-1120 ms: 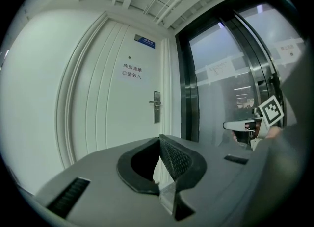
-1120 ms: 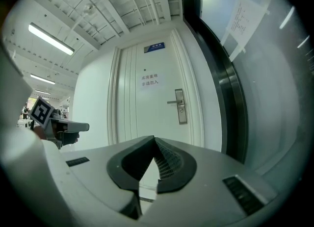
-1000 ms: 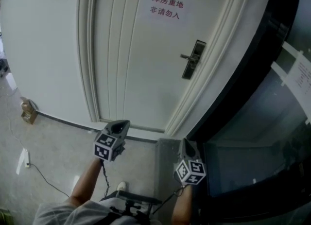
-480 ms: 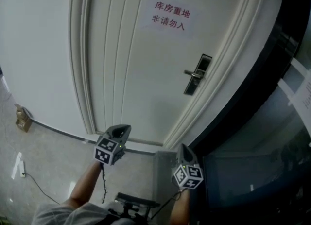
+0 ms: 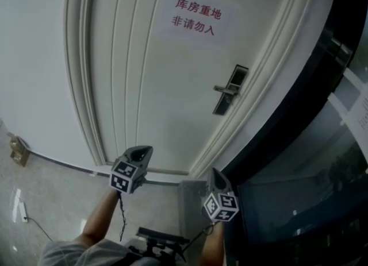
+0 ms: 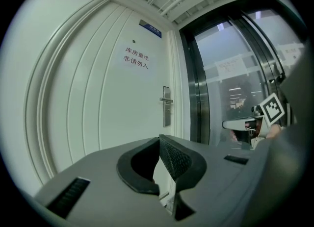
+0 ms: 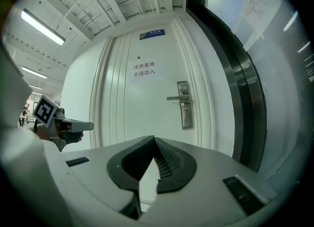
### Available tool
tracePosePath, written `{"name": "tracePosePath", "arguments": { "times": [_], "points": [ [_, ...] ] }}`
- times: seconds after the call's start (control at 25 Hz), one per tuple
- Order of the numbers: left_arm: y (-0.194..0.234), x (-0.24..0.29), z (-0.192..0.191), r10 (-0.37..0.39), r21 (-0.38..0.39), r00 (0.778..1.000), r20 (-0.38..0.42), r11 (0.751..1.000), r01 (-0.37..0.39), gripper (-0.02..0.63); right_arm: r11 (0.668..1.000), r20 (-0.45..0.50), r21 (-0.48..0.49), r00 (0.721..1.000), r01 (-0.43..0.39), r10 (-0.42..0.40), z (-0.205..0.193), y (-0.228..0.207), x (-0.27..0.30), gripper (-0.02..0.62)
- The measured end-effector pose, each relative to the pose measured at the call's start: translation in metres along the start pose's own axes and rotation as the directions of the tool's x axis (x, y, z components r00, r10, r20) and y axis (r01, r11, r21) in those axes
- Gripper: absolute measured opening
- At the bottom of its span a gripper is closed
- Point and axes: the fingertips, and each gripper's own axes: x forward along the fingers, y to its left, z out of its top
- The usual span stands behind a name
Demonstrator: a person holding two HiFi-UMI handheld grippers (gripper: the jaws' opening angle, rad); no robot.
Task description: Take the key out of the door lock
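I have both tools pointing level at the white door [image 5: 144, 75], well short of it. The left gripper [image 6: 159, 140] has its jaws tip to tip with nothing between them, and the right gripper [image 7: 154, 140] is likewise closed and empty. The lock plate [image 7: 184, 104] sits near the door's right edge behind the lever handle [image 7: 174, 97]. A small spot just below that handle may be the key [image 7: 186, 110], but it is too small to be sure.

Office-building corridor: signed white door [image 5: 172, 87], glass partition [image 5: 322, 161], ceiling strip lights [image 7: 43, 27].
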Motion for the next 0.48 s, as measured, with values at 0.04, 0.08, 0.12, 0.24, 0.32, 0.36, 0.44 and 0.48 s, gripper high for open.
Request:
{"name": "tracePosePath", "arguments": {
  "times": [0.04, 0.08, 0.12, 0.24, 0.32, 0.36, 0.44, 0.48],
  "points": [
    [0.0, 0.004, 0.0, -0.005, 0.001, 1.0, 0.0, 1.0, 0.005, 0.007, 1.0, -0.001, -0.002, 1.0, 0.004, -0.004, 0.0, -0.001, 0.002, 0.008],
    [0.001, 0.007, 0.001, -0.009, 0.004, 1.0, 0.001, 1.0, 0.009, 0.007, 1.0, -0.001, -0.004, 1.0, 0.008, -0.008, 0.001, -0.003, 0.004, 0.008],
    [0.002, 0.01, 0.002, -0.011, 0.006, 1.0, 0.004, 1.0, 0.011, 0.008, 1.0, -0.001, -0.007, 1.0, 0.011, -0.011, 0.002, -0.004, 0.006, 0.008],
    [0.005, 0.019, 0.002, -0.019, 0.002, 1.0, 0.011, 1.0, 0.019, 0.008, 1.0, 0.001, -0.011, 1.0, 0.021, -0.021, 0.002, -0.009, 0.013, 0.008],
    [0.006, 0.025, 0.0, -0.023, -0.002, 1.0, 0.005, 1.0, 0.023, 0.007, 1.0, -0.001, -0.009, 1.0, 0.025, -0.025, 0.001, -0.012, 0.017, 0.008],
    [0.006, 0.029, -0.001, -0.024, -0.002, 1.0, 0.002, 1.0, 0.024, 0.007, 1.0, -0.002, -0.01, 1.0, 0.027, -0.027, 0.001, -0.014, 0.02, 0.008],
    [0.008, 0.037, -0.001, -0.025, -0.002, 1.0, -0.001, 1.0, 0.025, 0.007, 1.0, -0.003, -0.011, 1.0, 0.027, -0.027, 0.0, -0.02, 0.027, 0.008],
    [0.009, 0.041, 0.0, -0.023, -0.002, 1.0, 0.0, 1.0, 0.023, 0.006, 1.0, -0.002, -0.01, 1.0, 0.026, -0.026, 0.0, -0.022, 0.032, 0.008]
  ]
}}
